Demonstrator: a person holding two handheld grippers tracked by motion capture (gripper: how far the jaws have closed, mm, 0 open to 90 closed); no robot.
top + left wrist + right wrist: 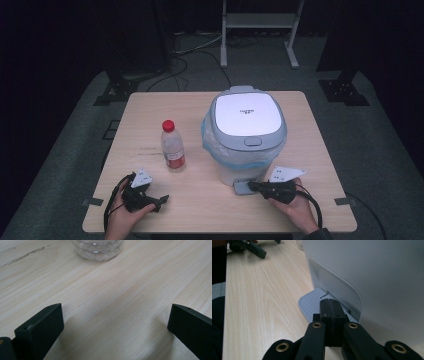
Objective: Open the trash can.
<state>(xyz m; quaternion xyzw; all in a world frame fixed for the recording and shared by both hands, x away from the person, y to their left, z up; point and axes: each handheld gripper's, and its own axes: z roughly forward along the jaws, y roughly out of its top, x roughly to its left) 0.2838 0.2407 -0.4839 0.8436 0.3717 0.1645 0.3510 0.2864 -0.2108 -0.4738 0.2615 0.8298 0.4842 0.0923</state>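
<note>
right gripper (329,305) is clamped shut with nothing in it, tips over the grey foot pedal (312,302) at the bin's (247,135) base, probably to press it and pop the lid. left gripper (159,201) waits wide open near the bottle (172,146).

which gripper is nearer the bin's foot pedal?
Right. The right gripper, shut, has its tips over the foot pedal; the left gripper rests open across the table, near the bottle.
</note>
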